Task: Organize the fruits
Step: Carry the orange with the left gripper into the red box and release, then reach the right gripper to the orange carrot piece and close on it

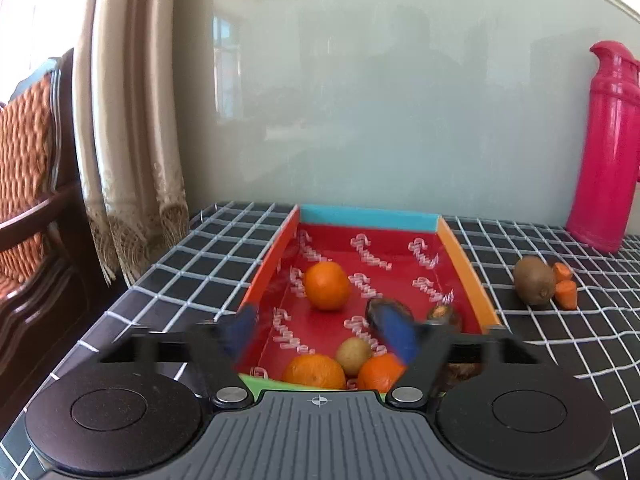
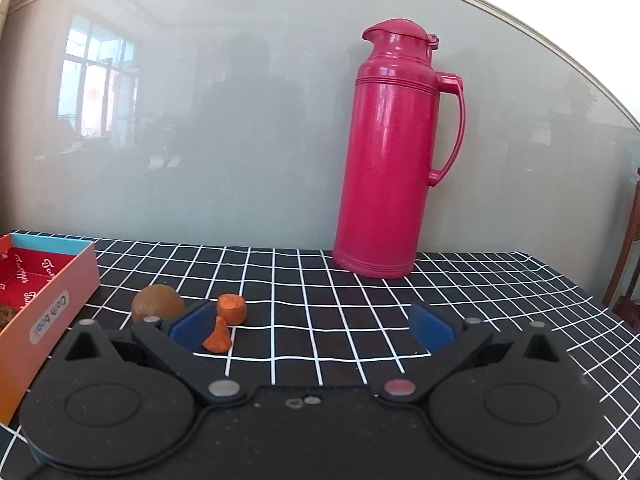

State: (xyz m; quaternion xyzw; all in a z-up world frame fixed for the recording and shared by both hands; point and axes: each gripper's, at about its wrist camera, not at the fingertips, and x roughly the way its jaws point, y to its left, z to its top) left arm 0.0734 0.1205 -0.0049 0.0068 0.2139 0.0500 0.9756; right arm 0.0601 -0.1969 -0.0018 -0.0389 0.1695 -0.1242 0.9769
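Above the red box [image 1: 464, 256] w/ oranges [image 1: 327, 286], left gripper [image 1: 320, 330] fingers apart; right gripper [image 2: 312, 326] also apart, beside box, near kiwi [image 2: 157, 303] & carrot pieces [image 2: 231, 309].

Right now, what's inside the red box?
The red box holds three oranges, a small yellowish fruit and dark items by its right wall. The left hand-held gripper hangs open above, hiding part of the near corner.
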